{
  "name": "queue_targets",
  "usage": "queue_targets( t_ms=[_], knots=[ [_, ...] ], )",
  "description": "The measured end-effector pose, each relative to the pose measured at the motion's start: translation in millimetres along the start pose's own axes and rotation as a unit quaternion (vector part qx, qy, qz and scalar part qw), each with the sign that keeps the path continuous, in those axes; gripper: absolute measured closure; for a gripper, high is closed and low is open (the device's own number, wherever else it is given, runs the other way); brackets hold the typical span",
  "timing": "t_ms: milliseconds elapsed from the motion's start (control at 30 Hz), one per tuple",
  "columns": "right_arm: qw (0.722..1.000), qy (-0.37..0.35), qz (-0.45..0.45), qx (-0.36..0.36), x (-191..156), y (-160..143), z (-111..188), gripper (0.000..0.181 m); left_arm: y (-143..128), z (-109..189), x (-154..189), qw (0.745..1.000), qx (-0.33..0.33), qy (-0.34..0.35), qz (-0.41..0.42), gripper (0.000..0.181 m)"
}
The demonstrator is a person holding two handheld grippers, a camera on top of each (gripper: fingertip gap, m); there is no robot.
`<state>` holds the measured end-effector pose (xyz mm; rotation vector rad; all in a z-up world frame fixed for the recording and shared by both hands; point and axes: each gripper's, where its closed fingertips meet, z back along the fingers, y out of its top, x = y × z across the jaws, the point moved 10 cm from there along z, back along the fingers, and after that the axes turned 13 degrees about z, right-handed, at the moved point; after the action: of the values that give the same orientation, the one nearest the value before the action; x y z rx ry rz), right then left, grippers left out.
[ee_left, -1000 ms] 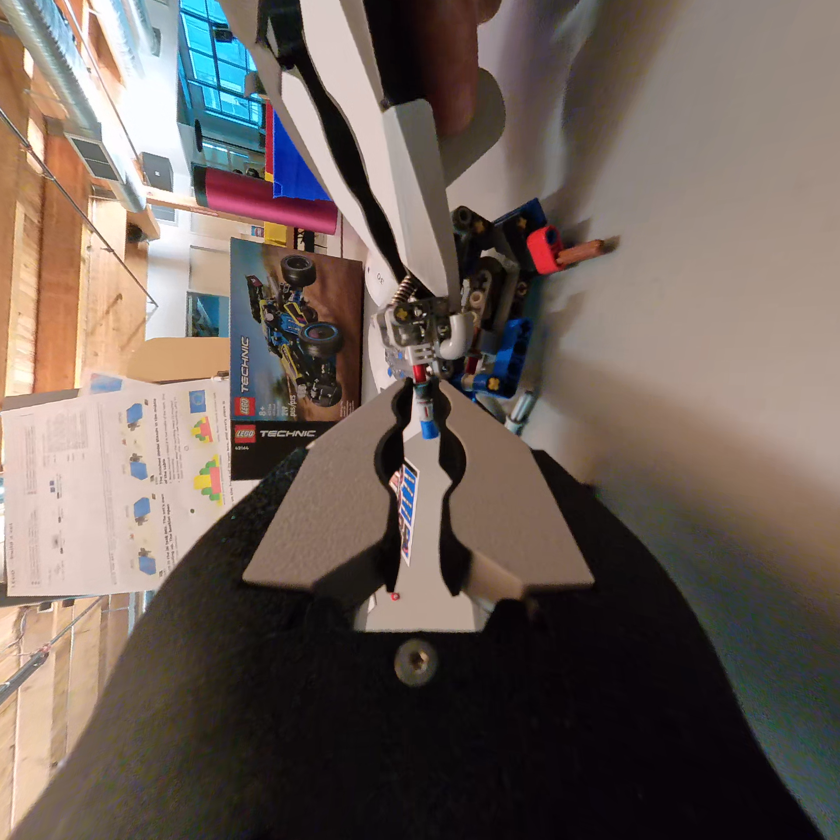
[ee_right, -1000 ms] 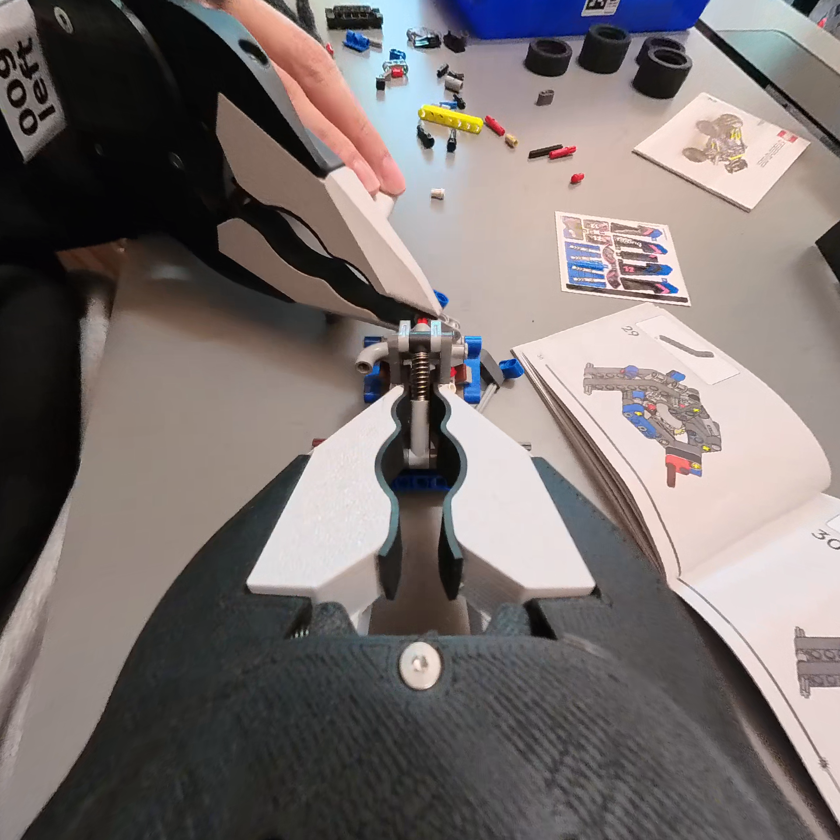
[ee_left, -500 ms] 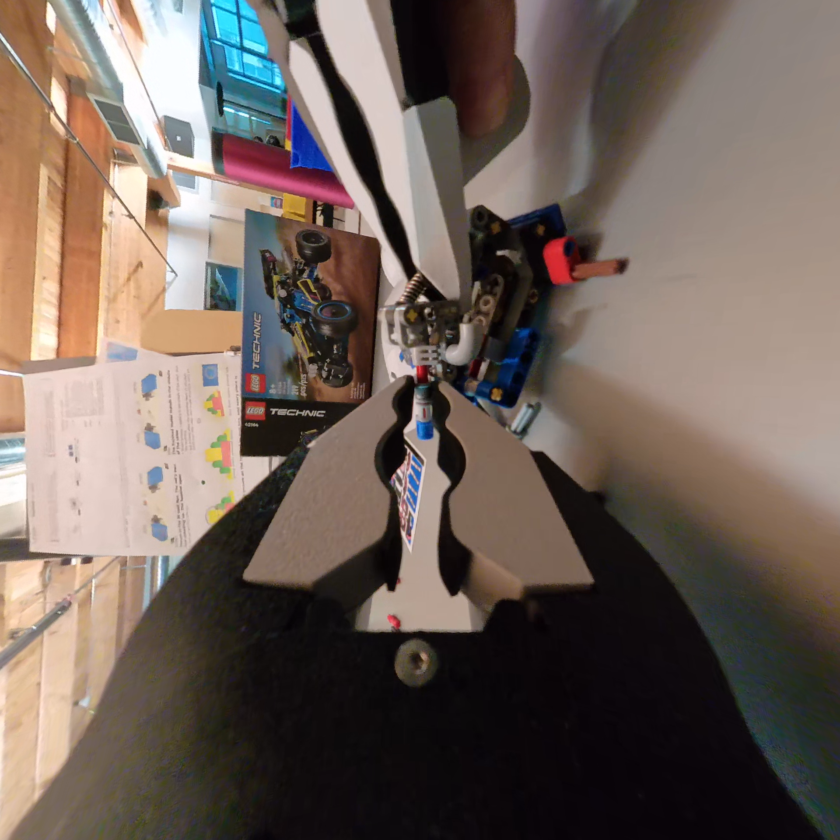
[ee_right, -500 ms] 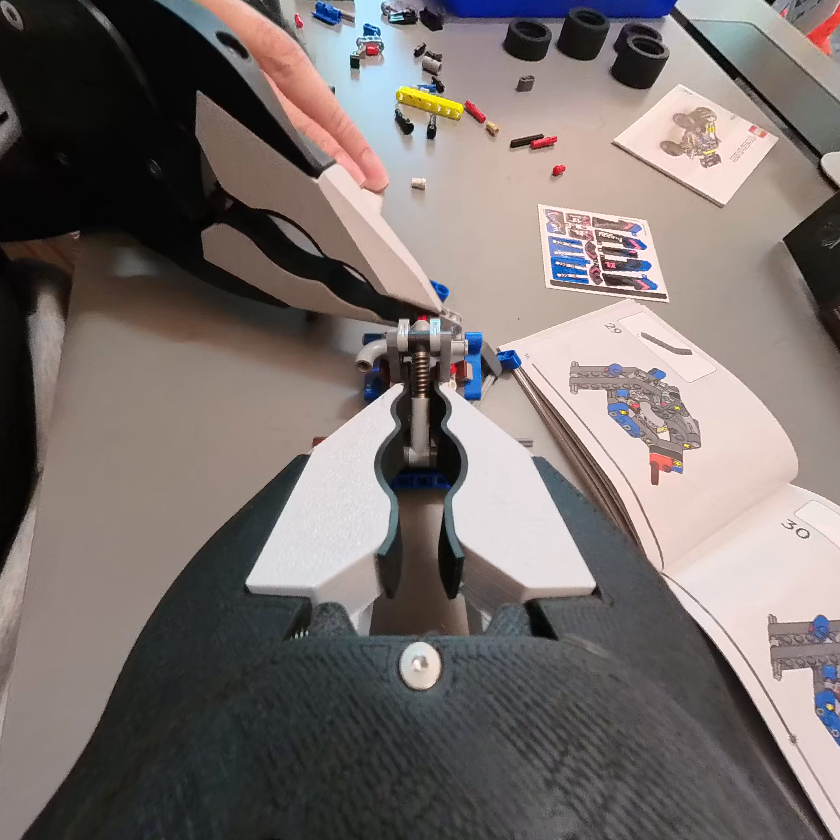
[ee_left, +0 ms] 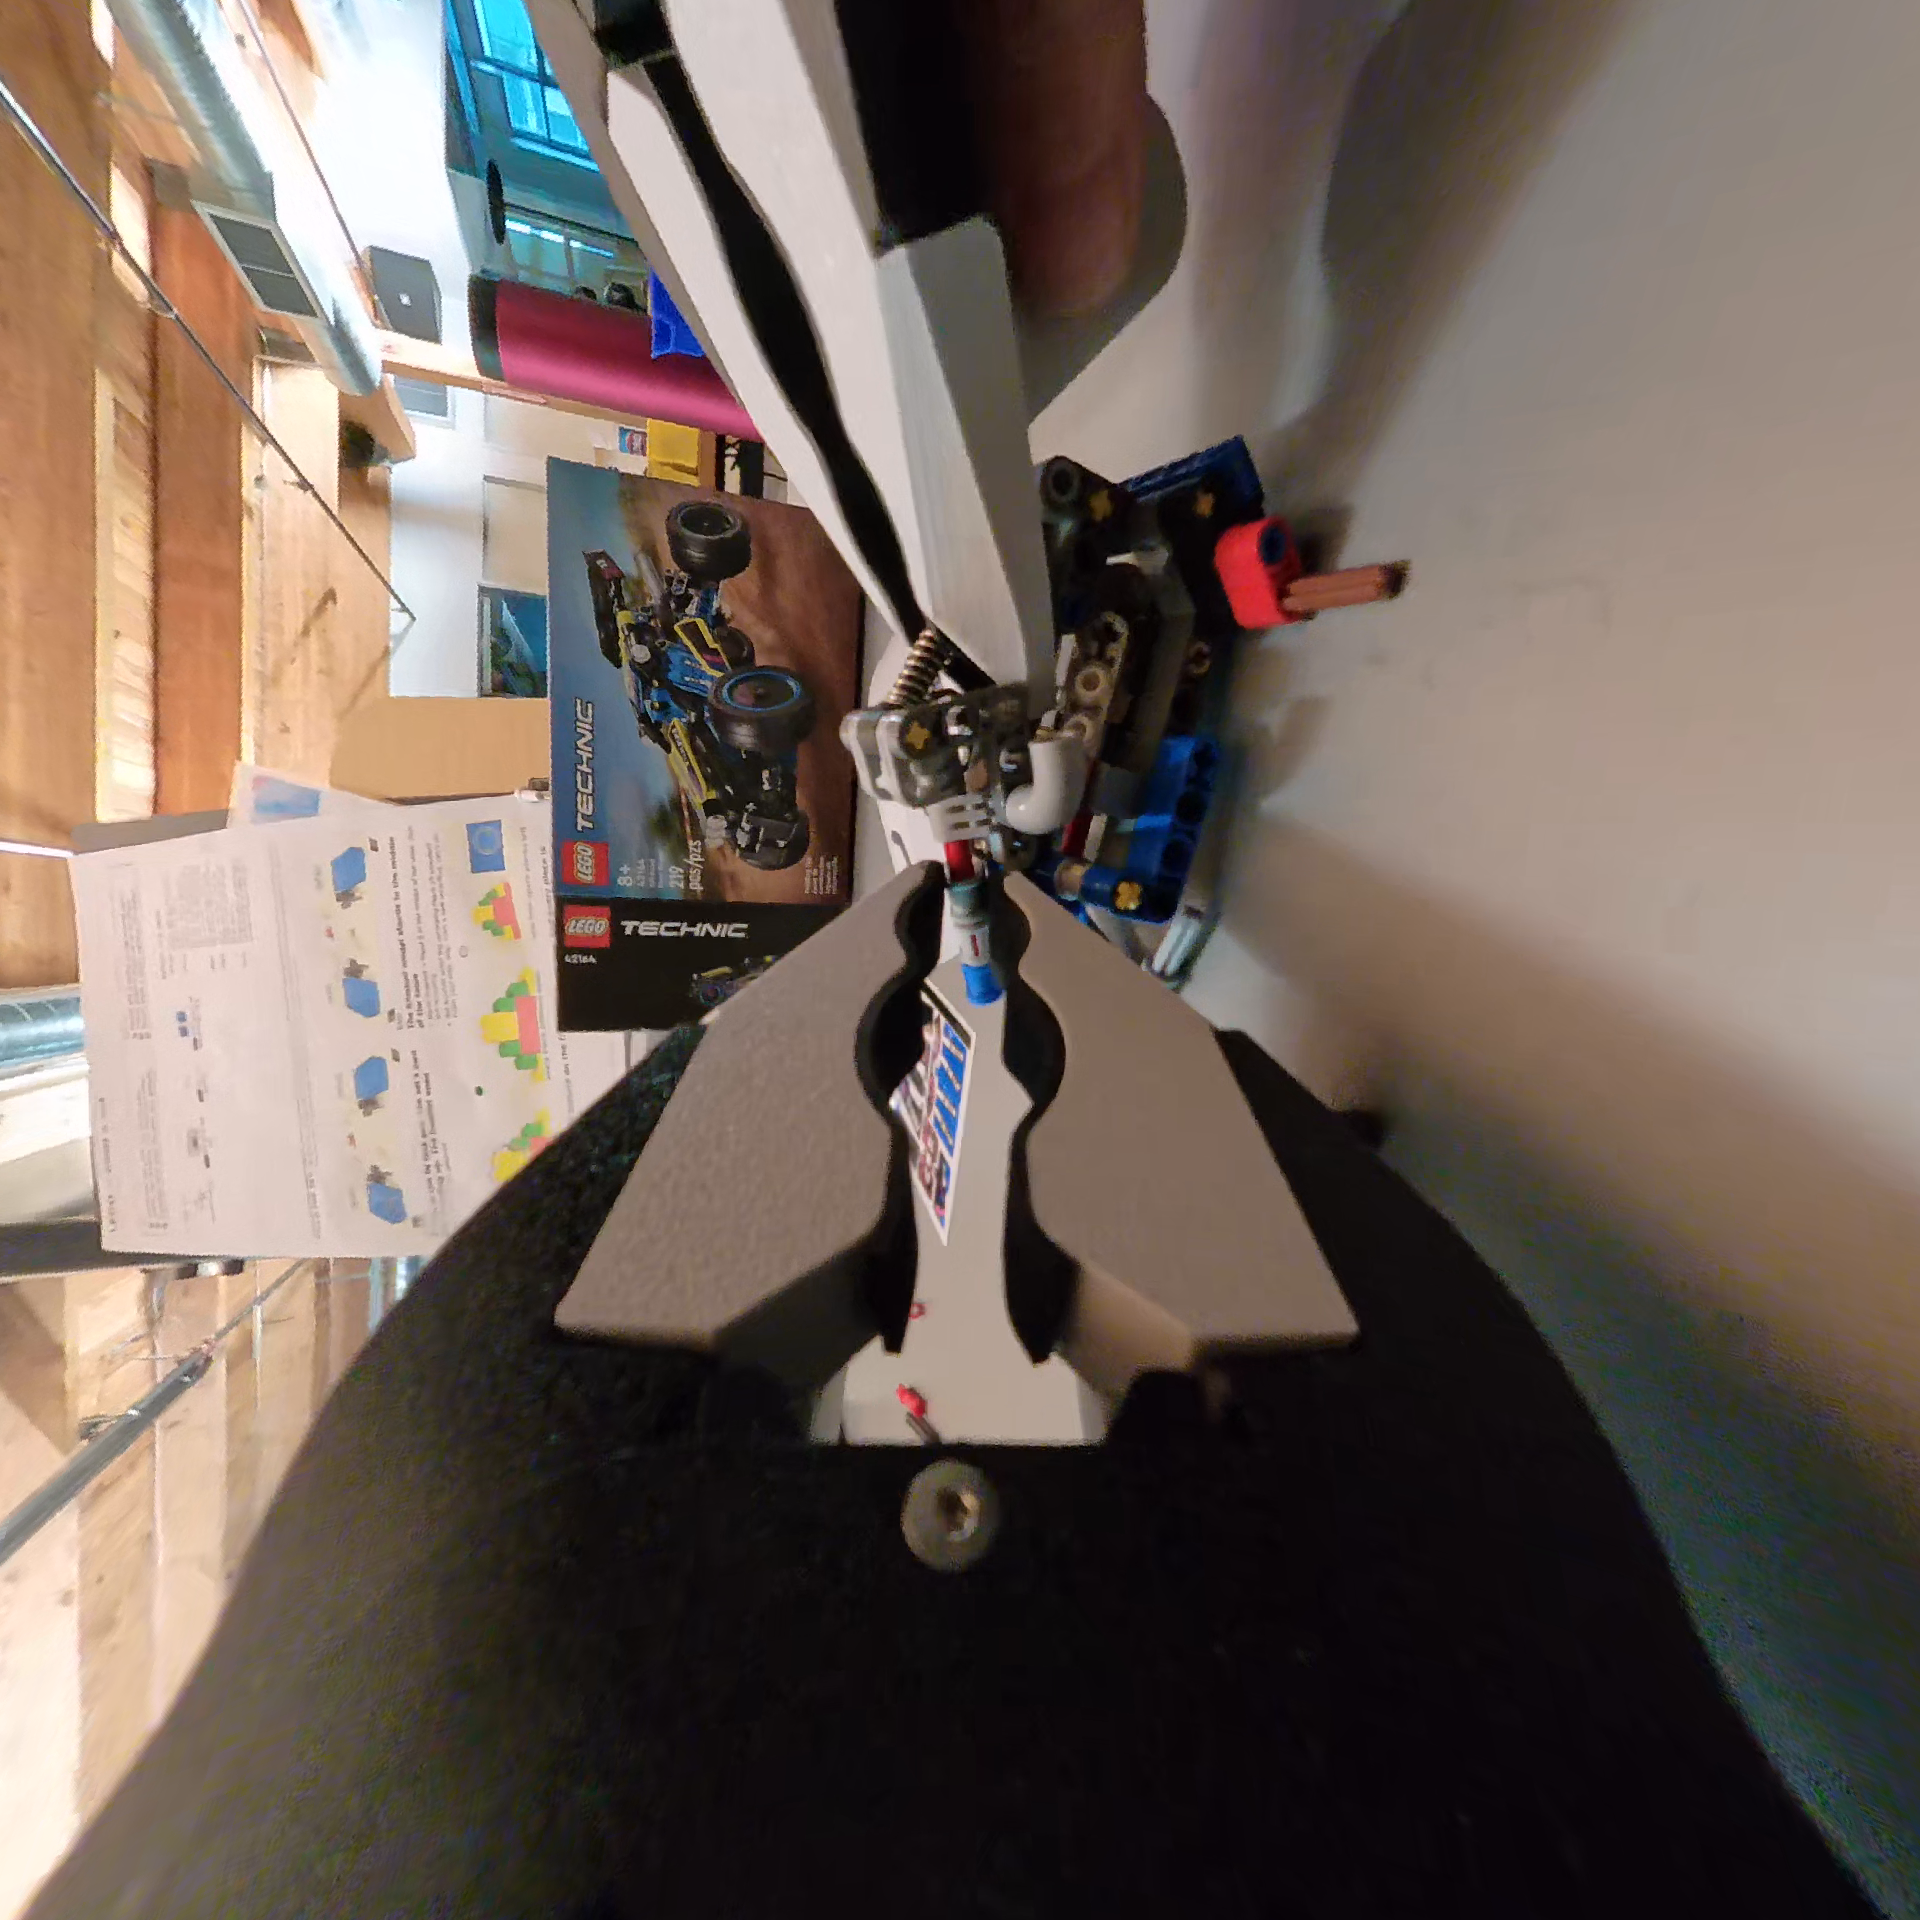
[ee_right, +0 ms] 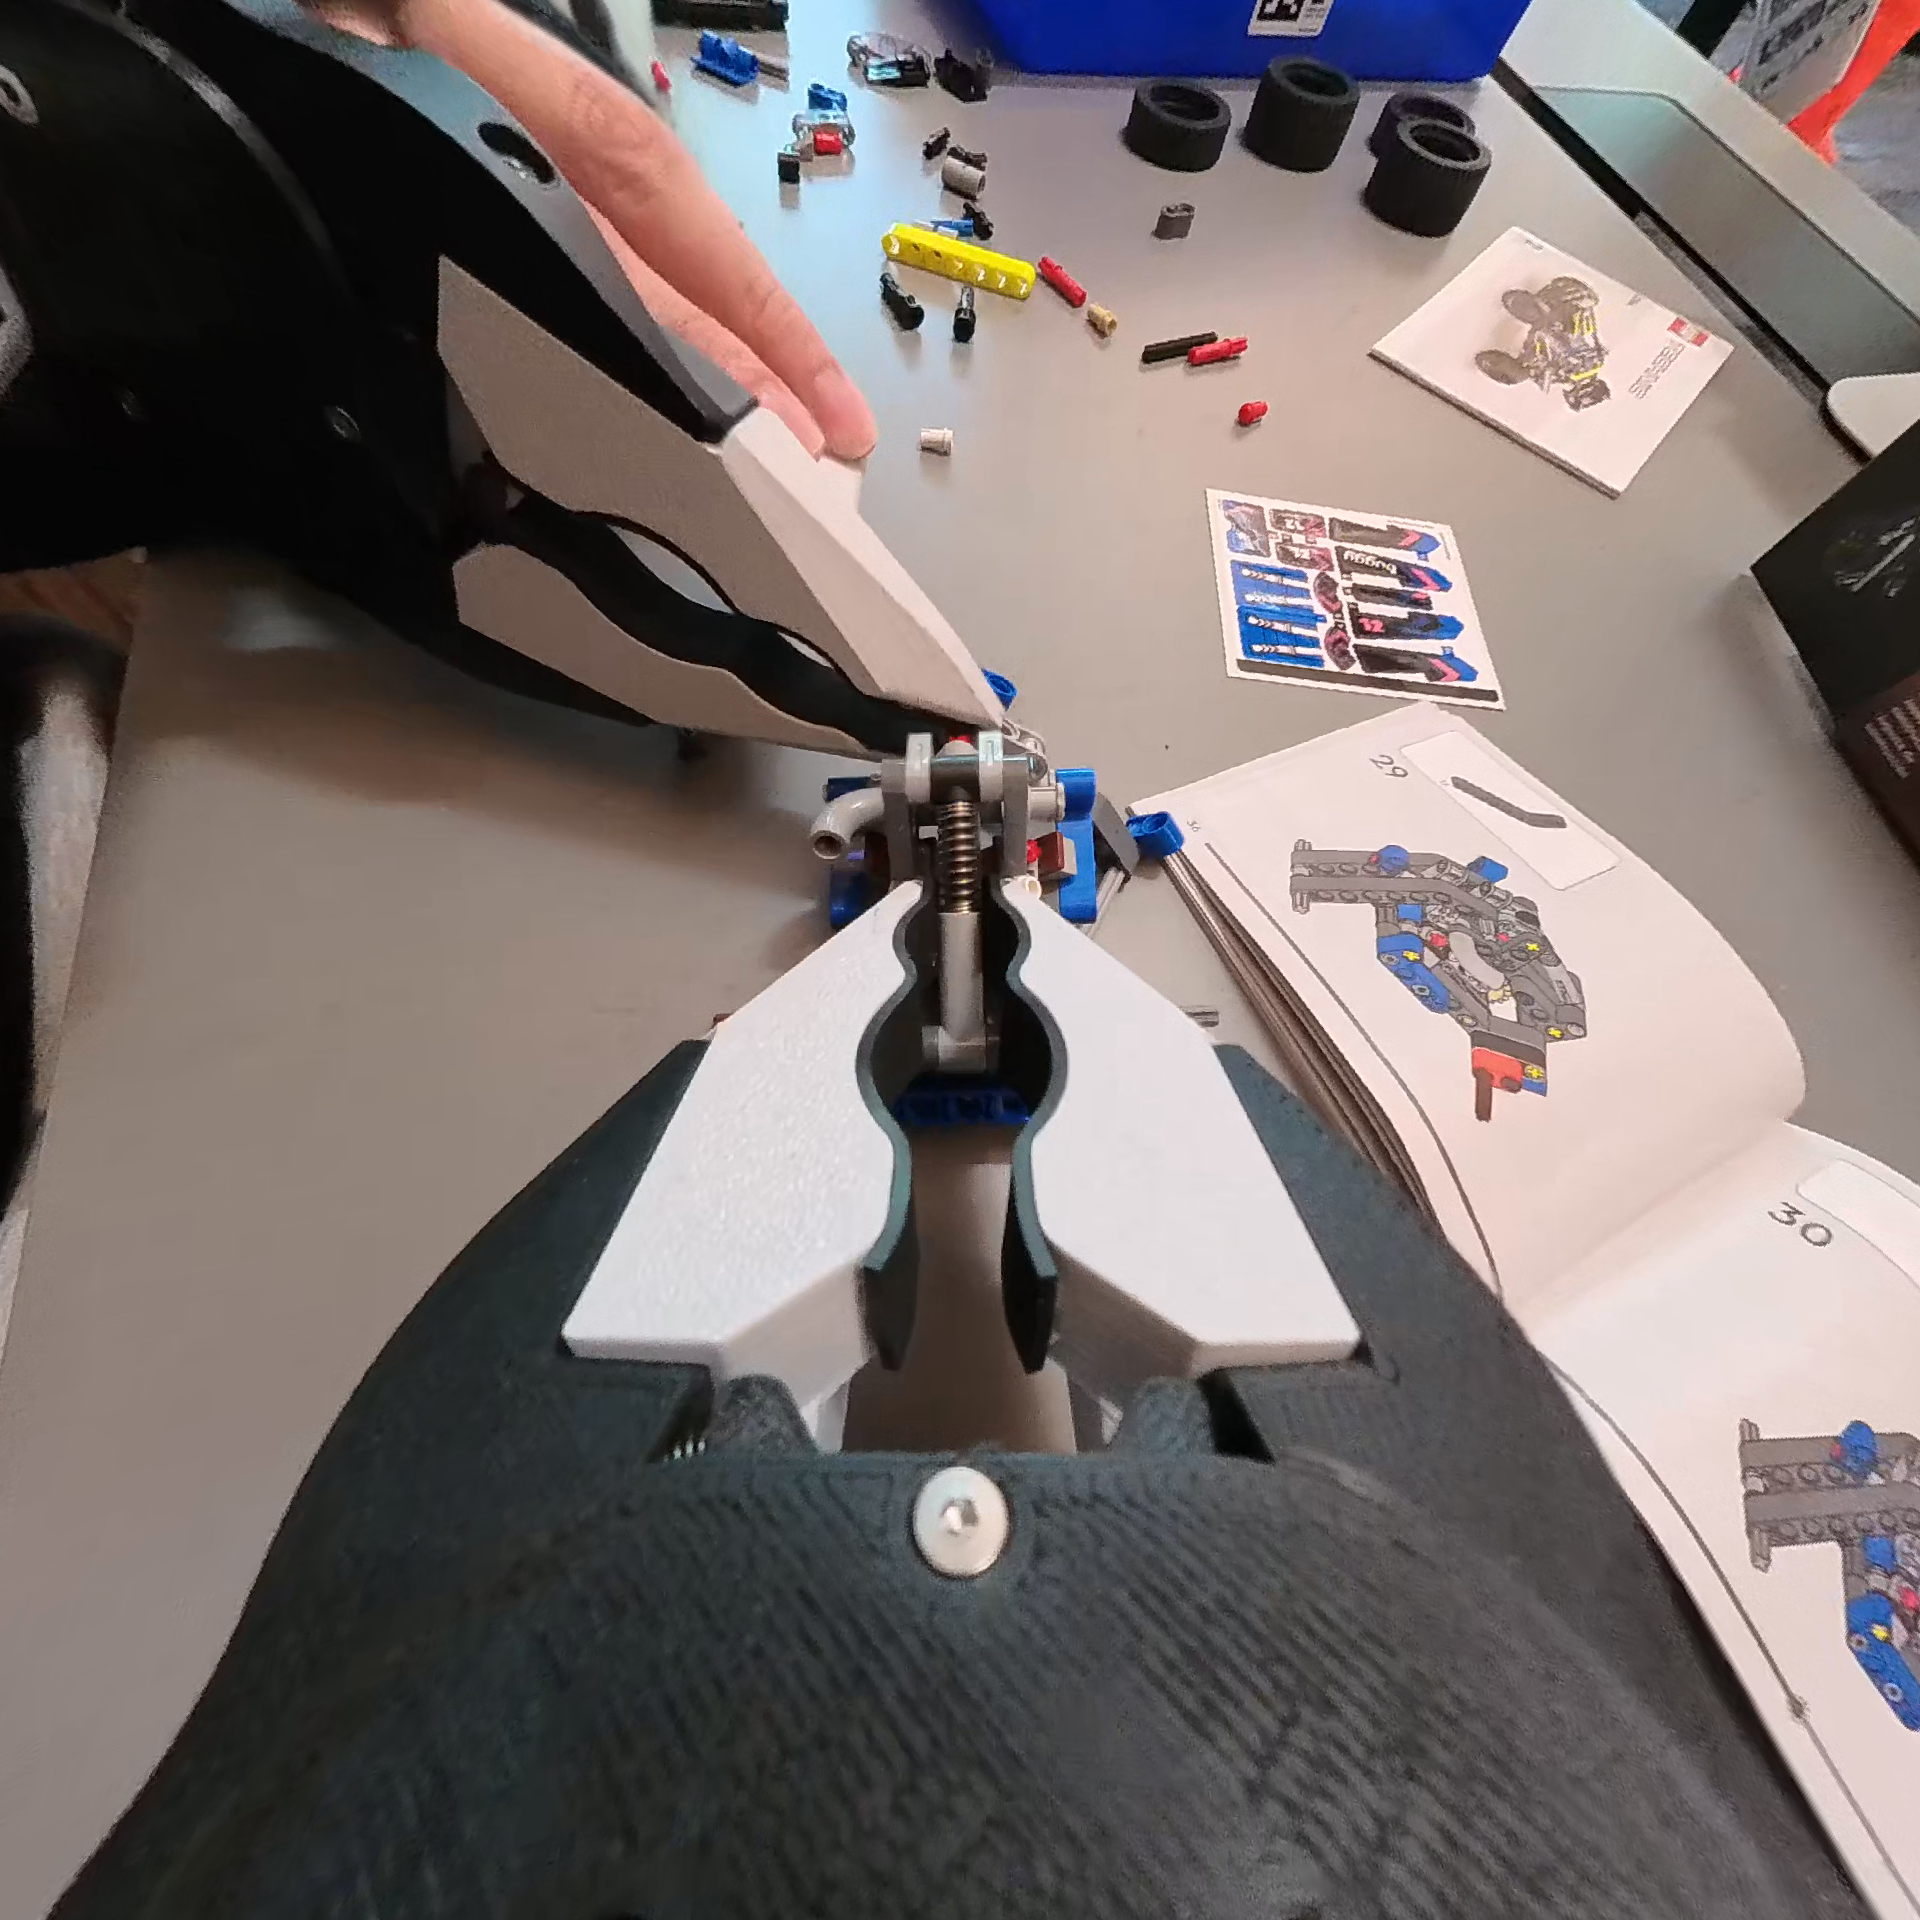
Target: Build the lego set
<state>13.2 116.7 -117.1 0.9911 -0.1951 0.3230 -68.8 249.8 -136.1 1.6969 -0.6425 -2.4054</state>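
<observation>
Partly built lego model (ee_right: 961, 831) lies mid-worktop on the grey worktop (ee_right: 364, 935). The right gripper (ee_right: 961, 904) is closed on the model's grey shock absorber (ee_right: 956, 935); the left gripper (ee_left: 971, 899) pinches a red-and-blue pin (ee_left: 968, 935) at the model's end. Beside it lie an open instruction booklet (ee_right: 1507, 987) and a sticker sheet (ee_right: 1351, 597); toward the far edge, loose pieces (ee_right: 961, 260), four black tyres (ee_right: 1299, 114) and a blue bin (ee_right: 1247, 31). A hand (ee_right: 727, 291) rests on the left gripper.

A grey table (ee_right: 312, 935) is seen under everything. In the left wrist view, a wooden wall (ee_left: 156, 520), a metal duct (ee_left: 260, 208) and a magenta cylinder (ee_left: 603, 358) are shown behind.
</observation>
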Motion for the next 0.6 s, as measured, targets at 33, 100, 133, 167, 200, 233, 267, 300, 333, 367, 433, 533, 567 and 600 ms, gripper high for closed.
queue_targets(
  t_ms=[33, 100, 133, 167, 200, 233, 267, 300, 333, 367, 433, 533, 567, 600],
  knots=[
    [1.0, -0.003, 0.009, -0.012, -0.4, 1.9, 0.2, 0.175, 0.4, 0.5, -1.1, 1.0, 0.003, 0.001, 0.014, 0.177],
    [0.999, -0.006, 0.025, -0.032, -1.3, 6.1, 2.0, 0.175, 1.2, 3.1, -6.4, 0.998, 0.021, 0.008, 0.052, 0.177],
    [0.999, -0.007, 0.024, -0.03, -1.6, 7.1, 2.5, 0.175, 1.1, 4.2, -9.2, 0.997, 0.026, 0.007, 0.071, 0.178],
    [0.999, -0.007, 0.021, -0.024, -1.8, 6.7, 2.2, 0.175, 0.5, 4.3, -10.4, 0.996, 0.027, 0.003, 0.086, 0.178],
    [1.0, -0.008, 0.017, -0.02, -1.7, 5.9, 1.5, 0.175, -0.1, 3.8, -10.6, 0.995, 0.026, 0.001, 0.093, 0.178],
    [1.0, -0.008, 0.016, -0.018, -1.3, 5.6, 1.1, 0.175, -0.1, 3.5, -10.5, 0.995, 0.025, 0.001, 0.092, 0.178],
    [1.0, -0.008, 0.016, -0.017, -1.0, 5.8, 1.3, 0.175, 0.1, 3.0, -10.1, 0.996, 0.024, 0.001, 0.09, 0.178],
    [1.0, -0.008, 0.02, -0.016, -0.8, 5.4, 2.0, 0.175, 0.2, 2.3, -9.7, 0.995, 0.025, -0.001, 0.094, 0.177],
    [1.0, -0.011, 0.023, -0.012, -0.6, 4.4, 3.1, 0.176, 0.0, 1.8, -9.9, 0.994, 0.028, -0.003, 0.102, 0.177],
    [1.0, -0.009, 0.022, -0.004, -0.6, 3.5, 4.3, 0.175, -0.8, 2.0, -11.0, 0.994, 0.03, -0.003, 0.107, 0.177],
    [1.0, -0.013, 0.011, 0.015, 1.3, 2.8, 6.5, 0.163, -4.6, 2.5, -14.5, 0.992, 0.031, -0.001, 0.126, 0.177],
    [0.999, -0.008, -0.006, 0.037, 2.3, 4.6, 6.7, 0.158, -6.8, 3.8, -17.8, 0.986, 0.047, -0.013, 0.16, 0.177],
    [0.999, -0.014, -0.01, 0.042, 2.5, 5.3, 5.7, 0.16, -6.2, 4.2, -18.2, 0.985, 0.053, -0.015, 0.165, 0.177],
    [0.999, -0.015, -0.013, 0.044, 2.4, 5.4, 4.7, 0.161, -6.2, 4.3, -18.2, 0.985, 0.054, -0.017, 0.165, 0.177]
  ],
)
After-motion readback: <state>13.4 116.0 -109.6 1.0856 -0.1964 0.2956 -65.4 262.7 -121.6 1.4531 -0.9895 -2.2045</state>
